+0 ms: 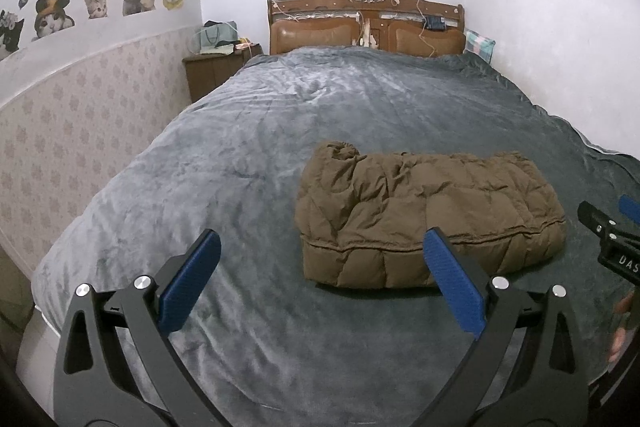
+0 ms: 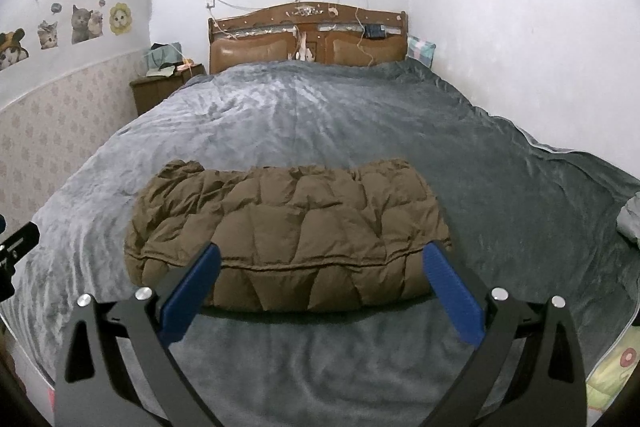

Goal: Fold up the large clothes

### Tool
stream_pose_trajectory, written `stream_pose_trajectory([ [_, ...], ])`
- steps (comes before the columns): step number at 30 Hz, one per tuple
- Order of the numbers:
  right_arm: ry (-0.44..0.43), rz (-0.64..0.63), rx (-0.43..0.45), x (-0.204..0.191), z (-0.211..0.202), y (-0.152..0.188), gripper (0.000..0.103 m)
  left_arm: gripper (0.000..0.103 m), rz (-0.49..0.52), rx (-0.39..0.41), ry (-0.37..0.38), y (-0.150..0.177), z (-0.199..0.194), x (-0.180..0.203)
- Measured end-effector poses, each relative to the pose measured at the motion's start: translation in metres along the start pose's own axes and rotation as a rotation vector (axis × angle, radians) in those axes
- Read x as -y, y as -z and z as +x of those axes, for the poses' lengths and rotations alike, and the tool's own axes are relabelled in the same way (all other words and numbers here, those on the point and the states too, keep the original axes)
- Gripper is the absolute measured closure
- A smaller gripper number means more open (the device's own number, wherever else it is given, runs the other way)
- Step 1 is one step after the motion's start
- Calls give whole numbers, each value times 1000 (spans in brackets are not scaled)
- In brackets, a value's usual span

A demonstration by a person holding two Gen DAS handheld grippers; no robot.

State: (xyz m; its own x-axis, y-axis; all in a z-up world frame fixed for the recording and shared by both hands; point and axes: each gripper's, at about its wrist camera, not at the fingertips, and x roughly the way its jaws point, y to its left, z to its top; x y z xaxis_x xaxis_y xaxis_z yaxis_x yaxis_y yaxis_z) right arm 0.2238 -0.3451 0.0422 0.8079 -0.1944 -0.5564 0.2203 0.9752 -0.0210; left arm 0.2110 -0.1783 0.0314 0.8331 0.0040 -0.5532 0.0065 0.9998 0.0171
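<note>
Left gripper spread wide, blue pads far apart, nothing between them, touching nothing; it hangs above the grey blanket with bare blanket straight ahead; jacket sits ahead and to its right, near edge about level with the right pad's tip, which overlaps the jacket's front edge in view but whether it touches, can't tell; right gripper likewise released, pads at full spread, empty; the jacket lies dead ahead of it, just beyond the fingertips, wider than the gap between them; both tips overlap the jacket's near edge in the right wrist view, contact not confirmable, no fabric pinched; jacket is brown, quilted, folded into a compact rectangular bundle, long side running across both views, a seam line along the near edge, a bunched lump at the far-left corner; it rests flat on the blanket; part of the right gripper's black body shows at the right edge of the left wrist view, with fingers of a hand below it; a black tip of the left gripper shows at the left edge of the right wrist view; headboard far ahead of both grippers, nightstand ahead-left.
</note>
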Motion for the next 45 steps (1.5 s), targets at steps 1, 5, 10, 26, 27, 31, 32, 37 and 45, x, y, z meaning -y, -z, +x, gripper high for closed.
stream_pose_trajectory([
  [1,1,0,-3,1,1,0,2,3,-1,-2,0,0,0,0],
  [5,0,0,-7,3,2,0,2,3,4,-6,0,-1,1,0],
  [10,-1,0,-6,4,3,0,2,3,7,-5,1,-2,1,-1],
  [26,-1,-4,-9,5,5,0,2,3,8,-15,6,-4,6,-6],
  [27,-1,-4,-8,5,5,-1,2,3,8,-15,5,-3,6,-6],
  [31,0,-9,-3,5,6,0,2,3,4,-15,11,-3,6,-7],
  [32,1,-9,-3,5,7,1,2,3,4,-15,11,-3,7,-7],
  [37,-1,-7,-4,5,7,1,2,3,10,-17,14,-2,6,-7],
  [45,0,-7,-4,5,6,1,2,3,35,-16,20,-3,4,-2],
])
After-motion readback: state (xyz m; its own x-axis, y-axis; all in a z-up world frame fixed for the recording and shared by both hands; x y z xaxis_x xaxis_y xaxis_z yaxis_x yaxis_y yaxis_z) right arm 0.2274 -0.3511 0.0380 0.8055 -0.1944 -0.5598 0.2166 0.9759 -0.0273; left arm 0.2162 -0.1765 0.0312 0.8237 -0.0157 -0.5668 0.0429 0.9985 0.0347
